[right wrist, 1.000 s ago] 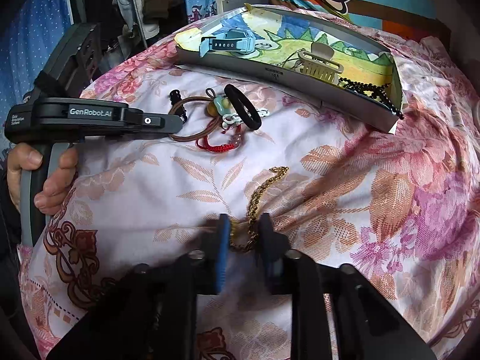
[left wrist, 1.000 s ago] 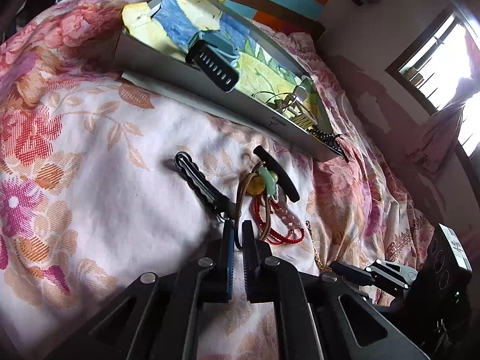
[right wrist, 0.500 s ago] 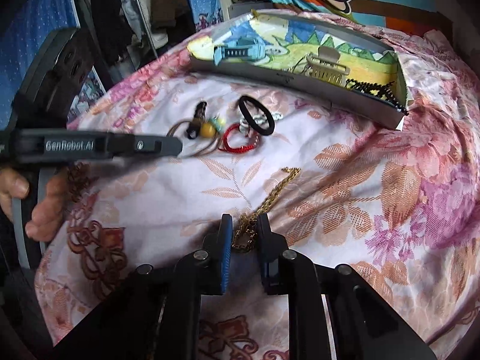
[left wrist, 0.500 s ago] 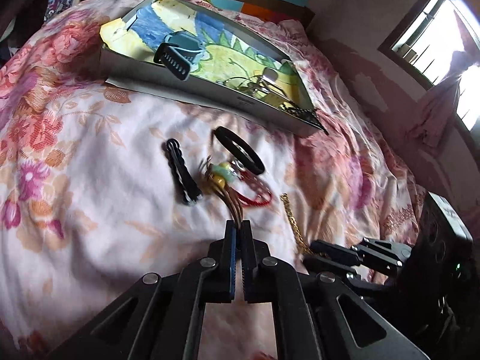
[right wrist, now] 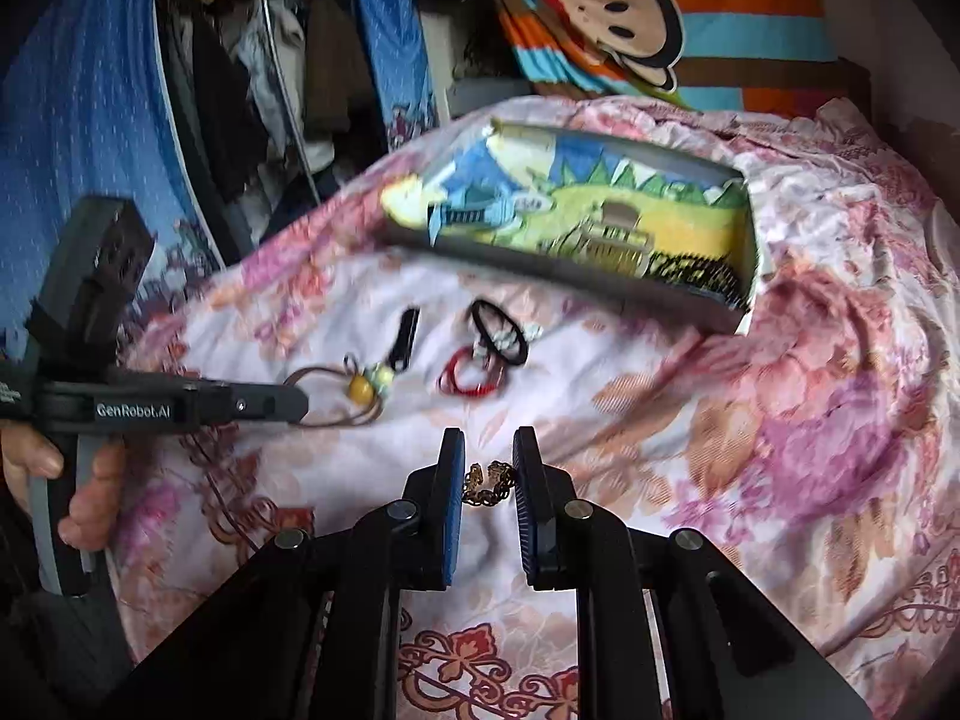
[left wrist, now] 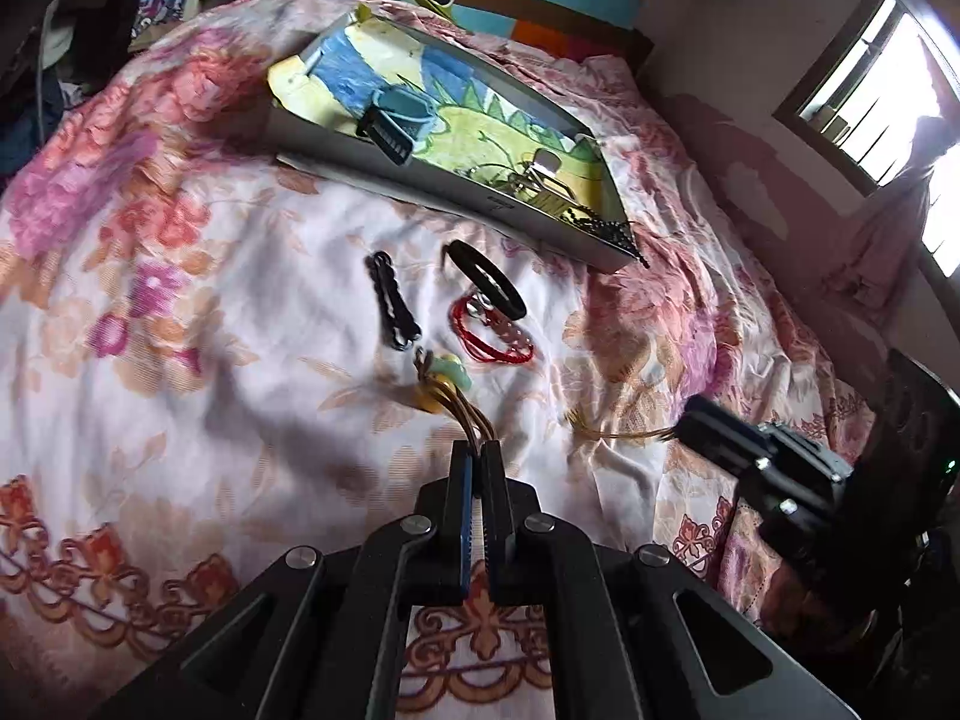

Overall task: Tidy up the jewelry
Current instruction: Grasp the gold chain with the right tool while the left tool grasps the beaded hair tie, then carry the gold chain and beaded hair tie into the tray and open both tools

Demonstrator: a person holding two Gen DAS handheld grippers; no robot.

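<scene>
A bed (left wrist: pixel 180 252) draped in a pink floral sheet fills the room. At its head leans a striped monkey-print pillow (right wrist: pixel 636 30). Right of the bed, a barred window (left wrist: pixel 888 96) glares with daylight on a patchy wall (left wrist: pixel 750 138). Left of the bed, clothes (right wrist: pixel 264 78) hang beside blue fabric (right wrist: pixel 78 114).

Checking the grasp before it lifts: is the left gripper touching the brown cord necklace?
Touching. In the left wrist view the left gripper is shut on the brown cord necklace; the cords run straight in between its fingertips with no gap.
</scene>
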